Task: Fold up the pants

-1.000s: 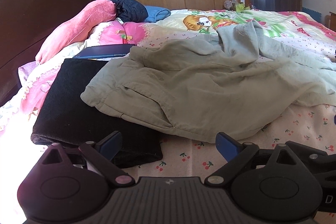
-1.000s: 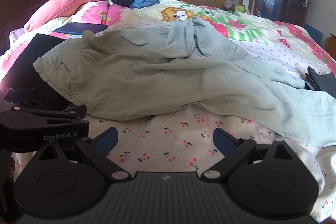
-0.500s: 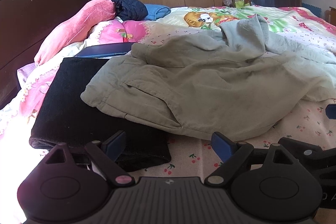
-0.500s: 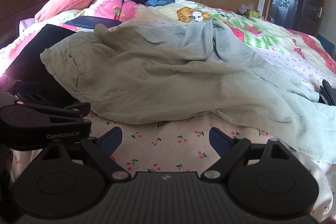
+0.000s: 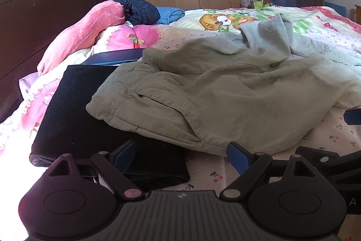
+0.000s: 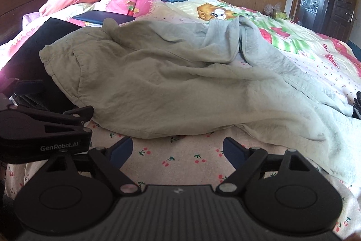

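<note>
The only words that can be read are "GenRobot.AI". They are in small pale letters on the side of the left tool (image 6: 45, 130), the black one that pokes in at the left edge of the right wrist view.

In the left wrist view, one pale letter "A" shows at the far right edge, on the black body of the right tool (image 5: 348, 191). The rest of that word is cut off.

Each tool also has a tiny pale mark in the middle of its ribbed front part, but it is a shape, not a letter.

The bed sheet (image 6: 187, 159) has pictures only, with no words on it.
</note>
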Demonstrator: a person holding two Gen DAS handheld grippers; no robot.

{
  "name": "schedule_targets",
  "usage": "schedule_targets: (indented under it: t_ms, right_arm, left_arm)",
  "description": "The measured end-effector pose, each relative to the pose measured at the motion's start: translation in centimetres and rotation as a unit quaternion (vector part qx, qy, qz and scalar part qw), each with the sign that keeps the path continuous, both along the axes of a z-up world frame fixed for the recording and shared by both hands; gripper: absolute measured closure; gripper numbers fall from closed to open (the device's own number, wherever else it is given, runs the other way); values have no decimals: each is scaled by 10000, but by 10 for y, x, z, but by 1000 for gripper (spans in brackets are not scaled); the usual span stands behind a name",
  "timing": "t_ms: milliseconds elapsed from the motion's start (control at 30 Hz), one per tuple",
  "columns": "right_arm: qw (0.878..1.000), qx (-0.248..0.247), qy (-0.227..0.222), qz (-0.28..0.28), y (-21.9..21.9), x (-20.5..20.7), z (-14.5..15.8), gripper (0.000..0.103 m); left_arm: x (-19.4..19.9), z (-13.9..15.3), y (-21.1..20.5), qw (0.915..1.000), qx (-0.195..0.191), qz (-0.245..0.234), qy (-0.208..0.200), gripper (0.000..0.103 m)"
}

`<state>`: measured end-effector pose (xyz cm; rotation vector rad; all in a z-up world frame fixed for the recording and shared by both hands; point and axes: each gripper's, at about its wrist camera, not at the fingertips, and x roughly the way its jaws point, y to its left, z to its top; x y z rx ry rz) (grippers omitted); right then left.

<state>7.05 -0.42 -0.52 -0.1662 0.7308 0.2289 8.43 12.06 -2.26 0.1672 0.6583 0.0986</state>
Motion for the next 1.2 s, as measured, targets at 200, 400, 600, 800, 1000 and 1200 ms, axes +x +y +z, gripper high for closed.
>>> schedule_targets:
  t_ms: [200,400,600,800,1000,1200]
  right_arm:
    - [10000,-11,41,-17,0,3,-1,17]
    - [10000,-91,-9,29,3,4,1,17]
    - [9999,-140,-24,81,4,4,2,19]
    - [9995,-196,-167,192,5,1,7,20]
    - [9989,-266,-275,283,5,-1,10,20]
    - [9988,-259,-285,305,1,-2,12,22]
  left_arm:
    - [0,-1,1,10000,-45,-23,-39,4]
    - [-1,0,4,9999,-99,0,-81,4]
    - [-1,0,5,9999,-104,-27,-80,4]
    - [-3,4,6,9998,-145,-62,-130,4]
    - [-6,6,4,9997,-117,-108,-189,4]
    - [-7,8,5,9995,-221,-211,-122,4]
